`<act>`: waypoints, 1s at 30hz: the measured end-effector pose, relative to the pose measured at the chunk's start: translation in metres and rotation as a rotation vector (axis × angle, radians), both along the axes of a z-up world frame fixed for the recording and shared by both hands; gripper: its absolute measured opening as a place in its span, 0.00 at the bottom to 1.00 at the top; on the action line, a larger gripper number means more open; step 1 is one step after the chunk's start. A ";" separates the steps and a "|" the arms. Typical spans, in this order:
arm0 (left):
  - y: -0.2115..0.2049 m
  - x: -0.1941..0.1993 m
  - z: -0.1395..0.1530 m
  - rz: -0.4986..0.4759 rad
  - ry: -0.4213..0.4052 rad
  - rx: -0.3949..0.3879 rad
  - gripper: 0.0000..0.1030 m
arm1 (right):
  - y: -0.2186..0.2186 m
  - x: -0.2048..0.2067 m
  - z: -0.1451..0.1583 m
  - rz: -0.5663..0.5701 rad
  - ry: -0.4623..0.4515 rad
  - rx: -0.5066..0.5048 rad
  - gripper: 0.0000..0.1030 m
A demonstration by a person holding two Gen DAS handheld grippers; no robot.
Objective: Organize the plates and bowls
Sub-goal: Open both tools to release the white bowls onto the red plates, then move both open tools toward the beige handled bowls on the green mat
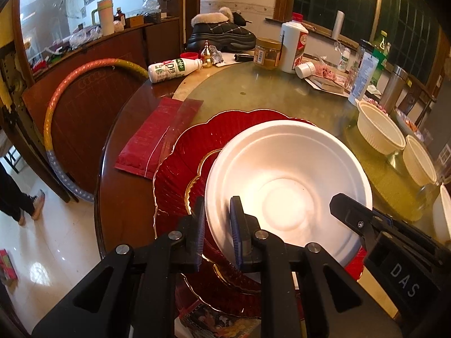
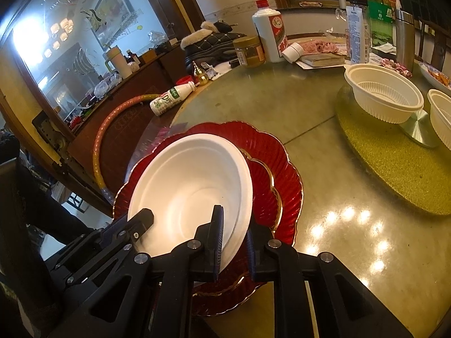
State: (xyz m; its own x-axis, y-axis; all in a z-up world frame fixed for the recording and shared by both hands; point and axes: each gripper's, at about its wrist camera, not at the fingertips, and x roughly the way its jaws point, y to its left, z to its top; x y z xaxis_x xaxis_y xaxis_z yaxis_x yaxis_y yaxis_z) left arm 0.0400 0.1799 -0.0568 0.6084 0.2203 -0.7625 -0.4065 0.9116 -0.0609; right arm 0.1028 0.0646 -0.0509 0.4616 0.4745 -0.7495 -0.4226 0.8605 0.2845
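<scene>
White letters reading "DAS" are showing on a black label plate (image 1: 403,277) on the right gripper's body, seen from the left wrist. "AD" is appearing on a small bottle (image 1: 343,59) near the tabletop's far edge. Other bottle labels are too blurred to read.

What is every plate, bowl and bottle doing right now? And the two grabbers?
white foam bowl: upright, sitting on the red plates, pinched at its rim by both grippers
red plates: stacked
left gripper: shut on bowl rim
right gripper: shut on bowl rim
ribbed bowl: upright, empty
milk bottle: lying down
</scene>
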 end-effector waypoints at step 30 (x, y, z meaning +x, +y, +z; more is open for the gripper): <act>-0.108 0.121 0.072 -0.161 -0.060 -0.135 0.70 | -0.207 0.103 0.029 -0.366 0.112 0.336 0.61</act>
State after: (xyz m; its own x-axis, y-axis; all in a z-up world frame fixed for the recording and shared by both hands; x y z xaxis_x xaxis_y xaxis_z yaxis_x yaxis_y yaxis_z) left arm 0.1611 0.0717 0.0153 0.6723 0.0144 -0.7401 -0.2480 0.9464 -0.2068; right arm 0.2060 -0.1427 -0.0222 0.5688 0.5199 -0.6374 -0.0614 0.7995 0.5975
